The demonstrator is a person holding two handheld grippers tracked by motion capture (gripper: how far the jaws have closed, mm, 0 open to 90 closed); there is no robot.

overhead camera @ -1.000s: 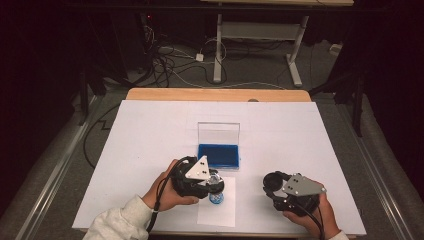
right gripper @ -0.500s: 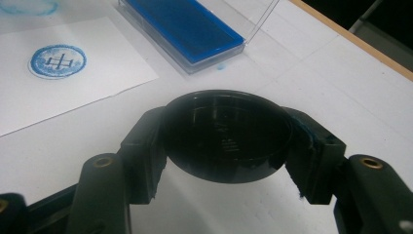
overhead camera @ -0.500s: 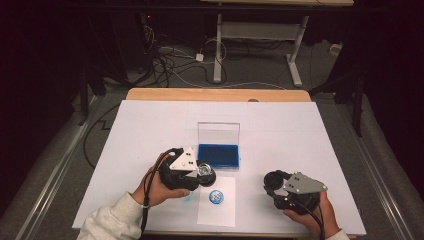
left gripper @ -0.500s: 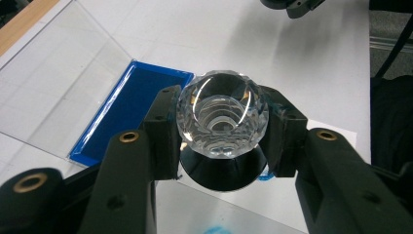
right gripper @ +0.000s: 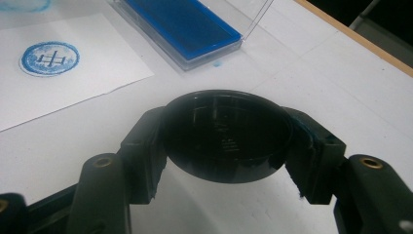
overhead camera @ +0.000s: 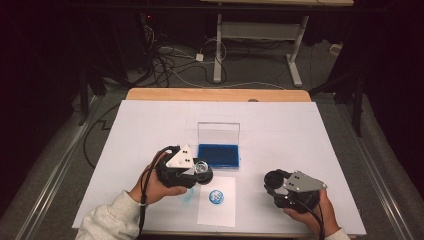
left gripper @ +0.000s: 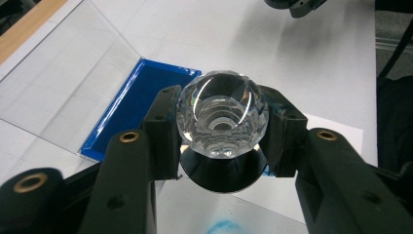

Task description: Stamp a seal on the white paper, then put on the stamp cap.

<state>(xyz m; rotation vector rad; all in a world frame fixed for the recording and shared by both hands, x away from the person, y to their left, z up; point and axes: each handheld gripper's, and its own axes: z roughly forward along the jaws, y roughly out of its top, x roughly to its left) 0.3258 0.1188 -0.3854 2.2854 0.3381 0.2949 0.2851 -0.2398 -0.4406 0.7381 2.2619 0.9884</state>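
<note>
My left gripper (overhead camera: 201, 170) (left gripper: 221, 124) is shut on a stamp with a faceted clear knob (left gripper: 221, 112) and a black round base, held just in front of the open blue ink pad (overhead camera: 218, 155) (left gripper: 131, 105). Below it lies a white paper sheet (overhead camera: 217, 212) bearing a round blue stamp print (overhead camera: 215, 196) (right gripper: 49, 58). My right gripper (overhead camera: 274, 181) (right gripper: 226, 139) rests low at the table's front right, shut on a black round cap (right gripper: 226, 129).
The ink pad's clear lid (overhead camera: 218, 132) stands upright behind it. A faint blue smear (overhead camera: 186, 195) marks the white table cover (overhead camera: 300, 130) left of the paper. The wooden table edge (overhead camera: 215, 94) runs along the far side, with cables on the floor beyond.
The left gripper has lifted the stamp off the paper and drawn it slightly left and toward the ink pad, uncovering the blue print. The right gripper has stayed put.
</note>
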